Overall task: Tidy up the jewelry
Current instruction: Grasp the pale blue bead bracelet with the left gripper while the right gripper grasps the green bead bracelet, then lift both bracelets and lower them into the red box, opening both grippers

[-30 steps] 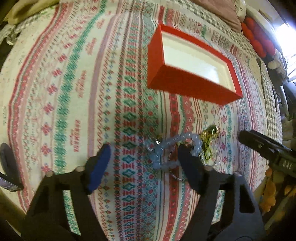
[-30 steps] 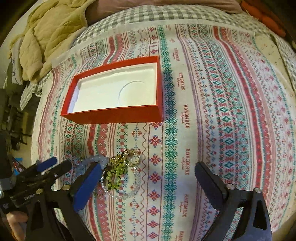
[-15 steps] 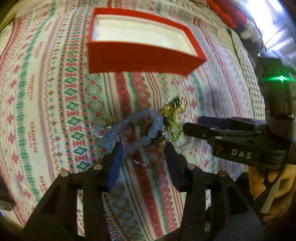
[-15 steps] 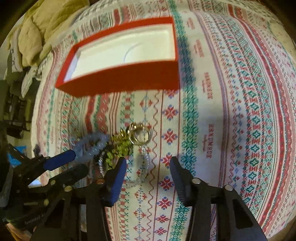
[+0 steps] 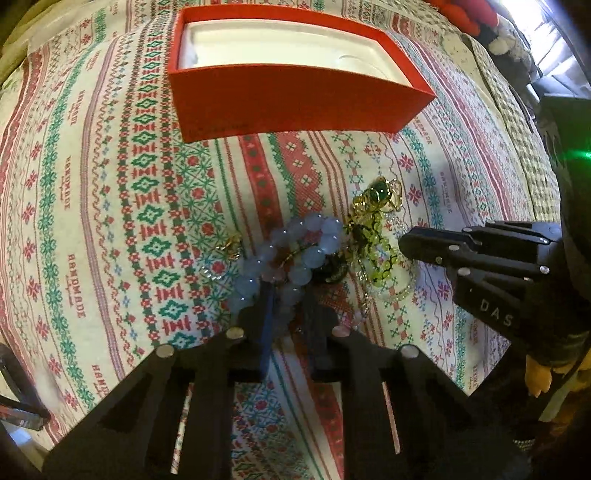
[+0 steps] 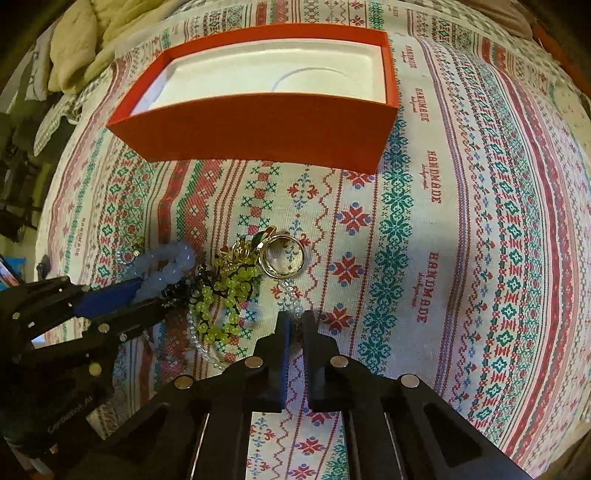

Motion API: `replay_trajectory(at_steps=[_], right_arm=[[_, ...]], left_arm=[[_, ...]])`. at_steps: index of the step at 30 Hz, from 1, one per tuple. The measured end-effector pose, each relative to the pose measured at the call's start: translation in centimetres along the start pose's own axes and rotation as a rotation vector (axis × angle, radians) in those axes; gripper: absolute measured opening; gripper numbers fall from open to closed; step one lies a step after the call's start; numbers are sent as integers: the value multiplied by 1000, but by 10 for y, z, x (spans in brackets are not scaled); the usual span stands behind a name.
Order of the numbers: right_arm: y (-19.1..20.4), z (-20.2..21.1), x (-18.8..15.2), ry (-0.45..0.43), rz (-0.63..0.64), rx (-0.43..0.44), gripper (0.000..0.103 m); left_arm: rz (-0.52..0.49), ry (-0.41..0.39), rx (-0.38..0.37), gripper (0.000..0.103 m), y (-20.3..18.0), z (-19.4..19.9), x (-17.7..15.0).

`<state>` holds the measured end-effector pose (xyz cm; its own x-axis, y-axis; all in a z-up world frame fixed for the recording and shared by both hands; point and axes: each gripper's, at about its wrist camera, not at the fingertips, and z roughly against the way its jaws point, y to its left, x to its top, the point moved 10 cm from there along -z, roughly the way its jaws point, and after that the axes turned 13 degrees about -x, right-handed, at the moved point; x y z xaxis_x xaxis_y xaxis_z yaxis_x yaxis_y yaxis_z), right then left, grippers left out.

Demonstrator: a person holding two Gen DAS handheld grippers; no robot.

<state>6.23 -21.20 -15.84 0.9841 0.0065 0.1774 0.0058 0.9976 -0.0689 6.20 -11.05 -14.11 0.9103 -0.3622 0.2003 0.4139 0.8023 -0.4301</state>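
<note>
A tangle of jewelry lies on the patterned cloth: a pale blue bead bracelet (image 5: 295, 254) (image 6: 166, 266), a green bead bracelet (image 5: 373, 243) (image 6: 225, 295), gold rings (image 6: 282, 258) and a clear bead strand (image 6: 291, 299). My left gripper (image 5: 288, 314) is shut on the near part of the blue bracelet; it also shows in the right wrist view (image 6: 144, 295). My right gripper (image 6: 295, 325) is shut on the end of the clear bead strand; it also shows in the left wrist view (image 5: 410, 243). The open red box (image 5: 295, 99) (image 6: 258, 125) with its white insert stands empty behind the pile.
The cloth covers a bed. A beige blanket (image 6: 77, 40) lies at the back left and red cushions (image 5: 469, 14) at the back right. A dark object (image 5: 18, 391) sits at the left edge.
Both grippers moved closer to the jewelry pile and went from wide open to shut, the left on the blue bracelet, the right on the clear bead strand.
</note>
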Motion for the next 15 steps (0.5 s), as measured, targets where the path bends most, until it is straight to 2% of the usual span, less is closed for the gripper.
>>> replay_trajectory(at_steps=[9, 13, 14, 15], right_arm=[[-7, 30, 8, -62, -29, 65, 4], [-5, 44, 10, -64, -27, 107, 5], [-10, 47, 8, -55, -27, 117, 6], [-11, 48, 5, -46, -23, 127, 12]], left_arm=[[-5, -71, -27, 13, -8, 24, 8], [-5, -112, -37, 13, -8, 40, 11], [-5, -120, -40, 13, -4, 46, 10], [-5, -129, -42, 13, -5, 49, 11]])
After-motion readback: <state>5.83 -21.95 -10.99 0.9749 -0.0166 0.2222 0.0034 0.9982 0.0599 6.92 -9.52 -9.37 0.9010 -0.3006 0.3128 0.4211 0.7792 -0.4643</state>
